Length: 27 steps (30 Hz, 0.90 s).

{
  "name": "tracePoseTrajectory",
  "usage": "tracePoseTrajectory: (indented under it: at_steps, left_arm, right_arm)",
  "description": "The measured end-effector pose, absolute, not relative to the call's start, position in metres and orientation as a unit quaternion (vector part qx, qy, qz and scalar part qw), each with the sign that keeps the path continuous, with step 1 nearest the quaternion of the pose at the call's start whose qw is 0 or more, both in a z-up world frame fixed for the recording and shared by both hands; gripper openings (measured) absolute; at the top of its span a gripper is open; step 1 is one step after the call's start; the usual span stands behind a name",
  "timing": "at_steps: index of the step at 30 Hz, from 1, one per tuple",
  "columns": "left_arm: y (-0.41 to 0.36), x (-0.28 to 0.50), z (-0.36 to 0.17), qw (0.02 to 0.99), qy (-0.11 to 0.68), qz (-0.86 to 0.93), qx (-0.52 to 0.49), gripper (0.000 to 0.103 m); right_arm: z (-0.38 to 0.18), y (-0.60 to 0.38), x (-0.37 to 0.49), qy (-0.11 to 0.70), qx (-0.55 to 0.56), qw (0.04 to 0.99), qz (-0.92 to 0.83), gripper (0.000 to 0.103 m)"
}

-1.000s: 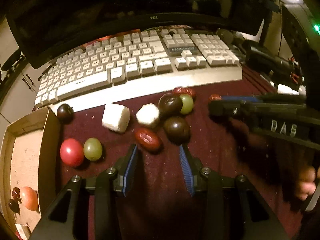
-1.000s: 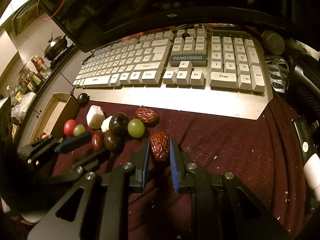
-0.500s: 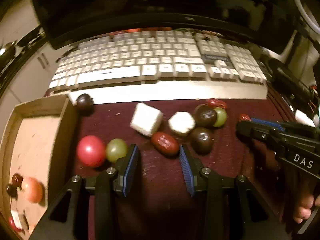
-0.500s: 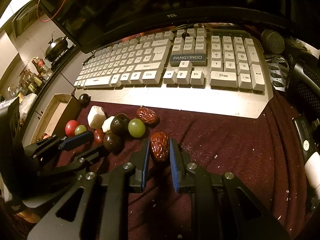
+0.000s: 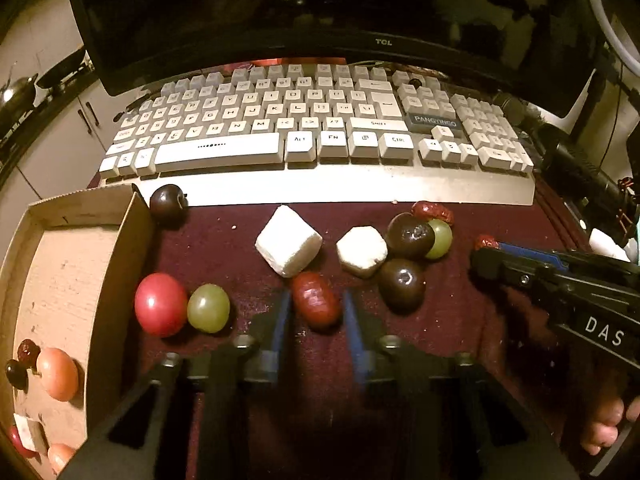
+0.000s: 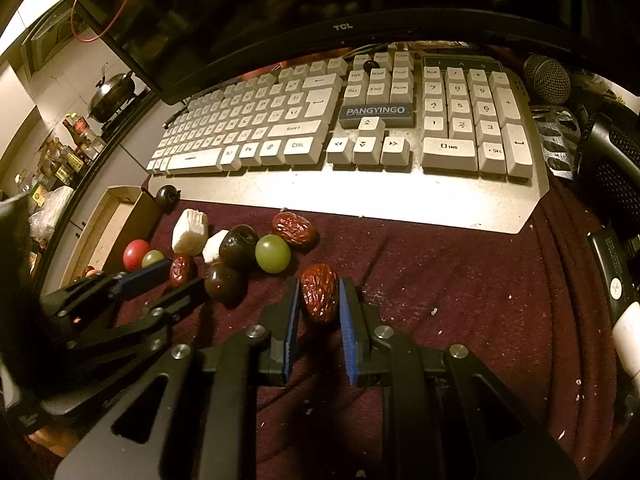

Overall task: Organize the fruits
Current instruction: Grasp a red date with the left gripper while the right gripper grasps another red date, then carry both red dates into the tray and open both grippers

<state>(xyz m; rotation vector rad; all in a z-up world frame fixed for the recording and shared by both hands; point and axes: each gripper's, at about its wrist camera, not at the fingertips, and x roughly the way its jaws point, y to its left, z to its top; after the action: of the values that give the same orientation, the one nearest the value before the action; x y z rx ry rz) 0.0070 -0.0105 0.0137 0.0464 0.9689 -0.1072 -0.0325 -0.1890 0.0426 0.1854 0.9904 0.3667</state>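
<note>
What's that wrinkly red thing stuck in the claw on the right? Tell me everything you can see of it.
It looks like a dried red date: oval, dark reddish-brown, with glossy, deeply wrinkled skin. It stands roughly on end between the right claw's two blue-padded fingers, which press on both its sides. Its lower end is near or on the dark red cloth; contact cannot be told. It sits apart from the other fruit, with a green grape nearest, up and to its left.
</note>
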Motion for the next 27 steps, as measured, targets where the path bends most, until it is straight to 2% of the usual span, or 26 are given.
tracePoseTrajectory:
  at_steps: [2, 11, 27]
  left_arm:
    - [-0.008, 0.007, 0.013, 0.884, 0.463, -0.055, 0.018, 0.018]
    - [0.003, -0.008, 0.019, 0.893, 0.444, -0.068, 0.003, 0.018]
    - [0.026, -0.087, 0.09, 0.934, 0.35, -0.073, 0.002, 0.018]
  right_arm:
    - [0.043, -0.188, -0.033, 0.472, 0.086, 0.86, 0.176, 0.021]
    - [0.044, -0.182, -0.034, 0.464, 0.072, 0.863, 0.184, 0.021]
    - [0.057, -0.186, -0.04, 0.423, 0.069, 0.886, 0.178, 0.021]
